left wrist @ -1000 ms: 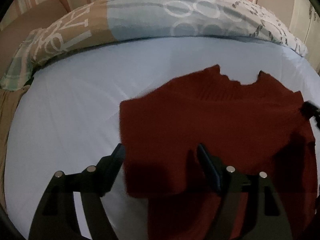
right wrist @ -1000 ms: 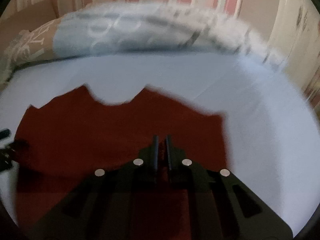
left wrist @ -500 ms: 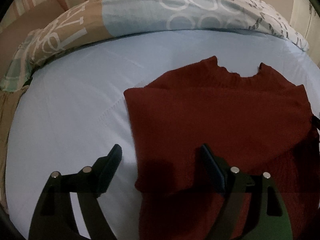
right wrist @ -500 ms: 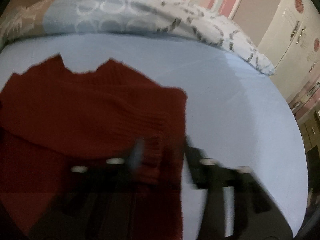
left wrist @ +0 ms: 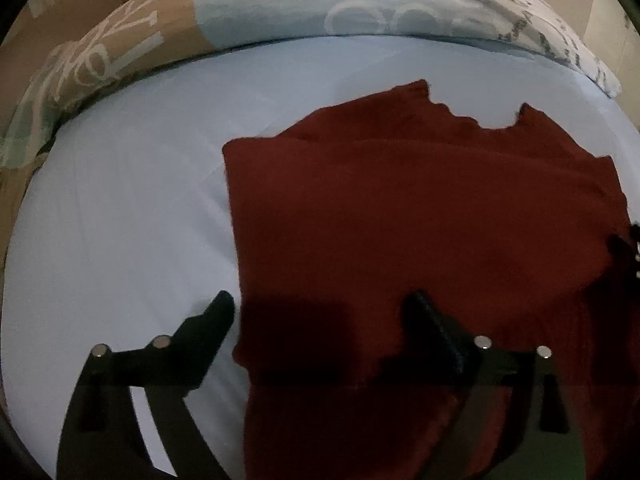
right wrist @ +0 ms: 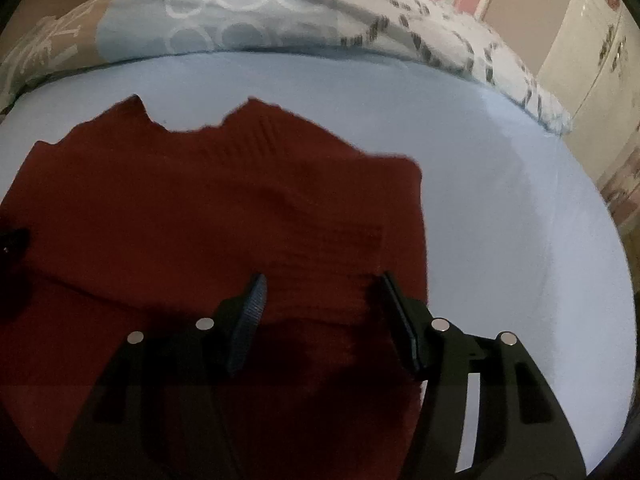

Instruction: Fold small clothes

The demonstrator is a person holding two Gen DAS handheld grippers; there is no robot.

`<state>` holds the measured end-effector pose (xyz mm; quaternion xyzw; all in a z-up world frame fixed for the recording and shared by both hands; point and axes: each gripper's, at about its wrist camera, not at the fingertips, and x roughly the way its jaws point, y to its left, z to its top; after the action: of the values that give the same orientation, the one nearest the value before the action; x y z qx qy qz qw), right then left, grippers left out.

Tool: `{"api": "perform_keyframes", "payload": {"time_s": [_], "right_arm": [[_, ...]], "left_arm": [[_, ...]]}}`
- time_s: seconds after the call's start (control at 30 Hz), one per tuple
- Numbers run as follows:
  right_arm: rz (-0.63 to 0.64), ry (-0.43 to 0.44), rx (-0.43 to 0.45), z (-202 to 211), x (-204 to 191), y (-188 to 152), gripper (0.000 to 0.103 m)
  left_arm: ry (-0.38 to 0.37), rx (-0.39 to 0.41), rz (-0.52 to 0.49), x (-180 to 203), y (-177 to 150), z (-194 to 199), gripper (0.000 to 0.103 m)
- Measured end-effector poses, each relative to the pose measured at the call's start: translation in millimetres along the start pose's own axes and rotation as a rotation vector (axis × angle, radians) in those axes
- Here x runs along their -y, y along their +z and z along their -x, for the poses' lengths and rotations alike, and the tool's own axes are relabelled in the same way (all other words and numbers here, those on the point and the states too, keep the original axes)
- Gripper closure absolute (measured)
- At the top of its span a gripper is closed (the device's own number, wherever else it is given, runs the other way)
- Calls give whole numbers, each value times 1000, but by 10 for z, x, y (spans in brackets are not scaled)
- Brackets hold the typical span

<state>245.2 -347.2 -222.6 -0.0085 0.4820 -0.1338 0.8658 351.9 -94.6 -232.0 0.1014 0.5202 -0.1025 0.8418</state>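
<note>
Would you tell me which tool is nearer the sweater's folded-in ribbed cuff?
Right. The right tool hovers open directly over the ribbed cuff; the left tool straddles the sweater's opposite edge.

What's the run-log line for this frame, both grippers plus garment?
left gripper: open, over sweater's left edge | right gripper: open, over folded-in sleeve | red sweater: flat on blue sheet, sleeves folded in | held: nothing

Left gripper (left wrist: 324, 312) low and level, jaws spread wide, right gripper (right wrist: 322, 292) likewise, jaws parted, both empty
</note>
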Motion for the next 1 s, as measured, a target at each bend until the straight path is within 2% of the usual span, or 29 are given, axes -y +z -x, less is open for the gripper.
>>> {"api": "perform_keyframes", "payload": {"time_s": [0.27,0.5,0.63,0.73,0.87,1.0], "right_arm": [[-27,4,-15,-63,9,-35,40],[-49,-9,-25,-115,54,-34,24],[-60,-13,-28,-137,83,-36,20],[-79,-28,-39,-157,118,-44,9],[-121,1,-58,-184,199,-55,6],[-102,-21,-50,-175,171,-45,3]], "left_arm": [[11,-12,17,0,3,-15,7],[27,-15,22,-4,29,-69,2],[28,-17,30,0,20,-63,2],[33,-19,23,9,20,-56,2],[41,-21,5,25,27,-58,2],[29,-39,9,-7,43,-54,2]]}}
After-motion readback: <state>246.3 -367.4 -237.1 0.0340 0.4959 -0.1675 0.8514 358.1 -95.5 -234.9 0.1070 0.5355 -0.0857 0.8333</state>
